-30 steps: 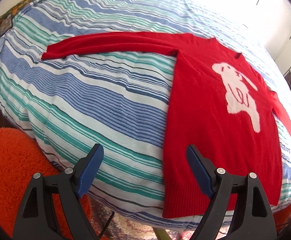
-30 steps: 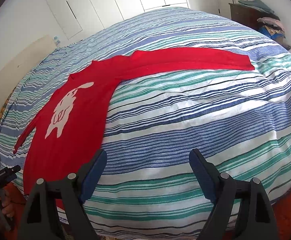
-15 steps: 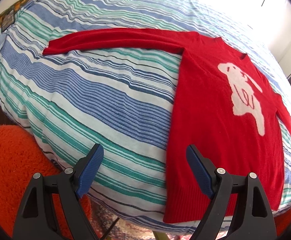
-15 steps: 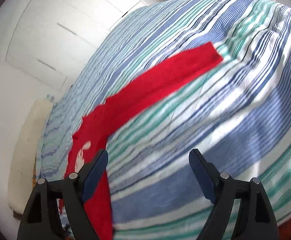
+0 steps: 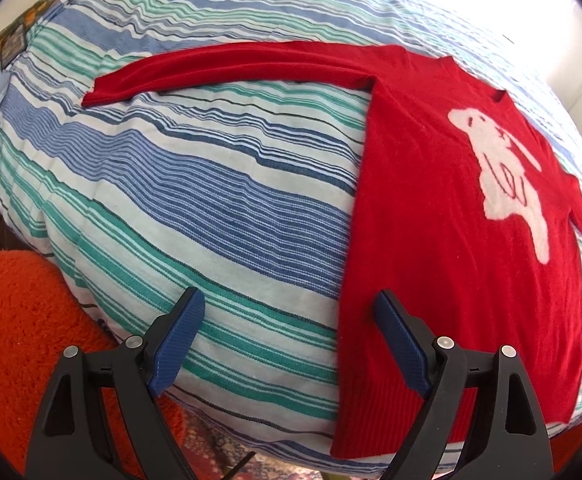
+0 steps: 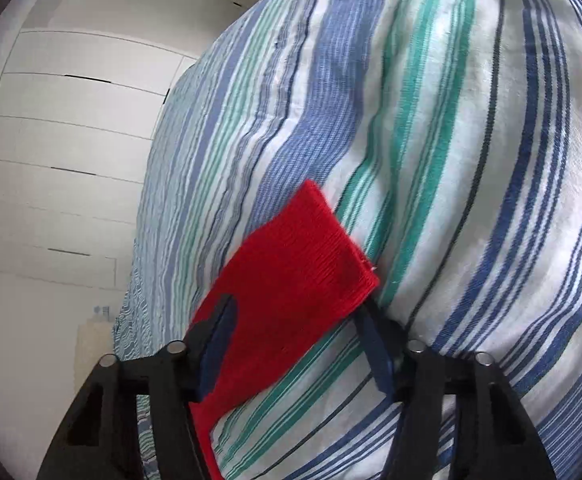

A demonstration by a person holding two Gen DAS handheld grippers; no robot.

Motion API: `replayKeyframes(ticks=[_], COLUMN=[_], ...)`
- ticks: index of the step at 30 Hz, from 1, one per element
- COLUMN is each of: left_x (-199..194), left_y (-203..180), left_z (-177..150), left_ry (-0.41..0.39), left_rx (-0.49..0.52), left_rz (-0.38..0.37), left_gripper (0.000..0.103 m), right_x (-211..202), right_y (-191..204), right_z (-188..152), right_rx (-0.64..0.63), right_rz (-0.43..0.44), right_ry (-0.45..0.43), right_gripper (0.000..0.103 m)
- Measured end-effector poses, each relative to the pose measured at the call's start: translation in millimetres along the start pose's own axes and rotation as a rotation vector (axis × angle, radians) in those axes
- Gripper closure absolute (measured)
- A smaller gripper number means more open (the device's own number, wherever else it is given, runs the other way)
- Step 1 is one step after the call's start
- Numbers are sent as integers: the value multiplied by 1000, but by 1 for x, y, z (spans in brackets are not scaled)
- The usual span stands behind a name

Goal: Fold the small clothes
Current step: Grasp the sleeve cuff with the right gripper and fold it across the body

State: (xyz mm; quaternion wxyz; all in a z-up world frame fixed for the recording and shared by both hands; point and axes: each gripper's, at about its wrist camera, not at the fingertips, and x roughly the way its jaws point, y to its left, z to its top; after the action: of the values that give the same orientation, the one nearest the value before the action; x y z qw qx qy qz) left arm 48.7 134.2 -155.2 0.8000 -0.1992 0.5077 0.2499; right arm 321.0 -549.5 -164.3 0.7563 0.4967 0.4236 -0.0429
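A blue, green and white striped cotton bedspread (image 5: pixel 219 208) covers the bed; near-left lies a fuzzy orange rug (image 5: pixel 15 320); far off stand white panelled doors (image 6: pixel 63 140), perhaps a wardrobe.

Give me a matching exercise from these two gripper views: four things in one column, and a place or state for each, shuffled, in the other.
Things:
1. red knitted sweater with a white animal figure
2. fluffy orange rug
3. left gripper
4. cuff of the sweater's red sleeve

Places or states:
A. on the floor beside the bed
B. between the right gripper jaws, which have just been closing
C. spread flat on the blue, green and white striped bed cover
D. jaws wide apart, holding nothing

Pairs: 1-C, 2-A, 3-D, 4-B
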Motion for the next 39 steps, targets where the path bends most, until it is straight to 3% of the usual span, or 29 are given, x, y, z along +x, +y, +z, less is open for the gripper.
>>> replayKeyframes(ticks=[2, 3, 6, 9, 12, 15, 18, 19, 20, 21, 22, 25, 28, 30, 32, 35, 38, 39], left_x=[1, 2, 2, 3, 3, 0, -2, -2, -3, -4, -6, -7, -5, -3, -1, 1, 2, 1], left_y=[-1, -1, 0, 1, 2, 6, 13, 15, 16, 18, 21, 26, 28, 27, 25, 21, 20, 20], left_z=[1, 1, 2, 4, 7, 8, 8, 7, 7, 7, 7, 8, 11, 12, 13, 13, 12, 11], left_ry=[1, 2, 3, 8, 11, 12, 14, 15, 14, 13, 11, 11, 17, 23, 28, 32, 32, 31], left_rx=[2, 1, -3, -11, -17, -37, -62, -69, -74, -79, -84, -99, -103, -102, -95, -81, -71, -69], left_rz=[-1, -4, -22, -51, -78, -99, -113, -118, -122, -127, -132, -150, -154, -153, -148, -135, -123, -122], left_gripper=[14, 14, 14, 14, 14, 14, 14, 14, 14, 14, 14, 14, 14, 14, 14, 14, 14, 14], right_x=[2, 0, -19, -39, -47, -40, -15, -1, 18, 35, 47, 68, 83, 90, 102, 132, 167, 172], right_y=[-2, 2, 52, 135, 230, 319, 370, 381, 388, 390, 390, 377, 364, 345, 320, 268, 217, 207], right_z=[0, 0, -3, -28, -83, -173, -265, -291, -318, -336, -351, -350, -296, -260, -236, -226, -220, -216], right_rx=[-4, -28, -226, -447, -669, -868, -988, -1018, -1041, -1046, -1038, -974, -882, -841, -800, -696, -681, -689], right_rz=[-41, -54, -86, 14, 158, 321, 416, 424, 418, 402, 398, 430, 384, 306, 245, 152, -53, -108], right_ry=[-8, -17, -76, -73, -11, 117, 255, 307, 390, 458, 500, 541, 477, 444, 470, 551, 528, 492], right_gripper=[93, 97, 97, 98, 98, 98, 95, 90, 63, 30, 29, 34, 34, 42, 50, 52, 53, 69])
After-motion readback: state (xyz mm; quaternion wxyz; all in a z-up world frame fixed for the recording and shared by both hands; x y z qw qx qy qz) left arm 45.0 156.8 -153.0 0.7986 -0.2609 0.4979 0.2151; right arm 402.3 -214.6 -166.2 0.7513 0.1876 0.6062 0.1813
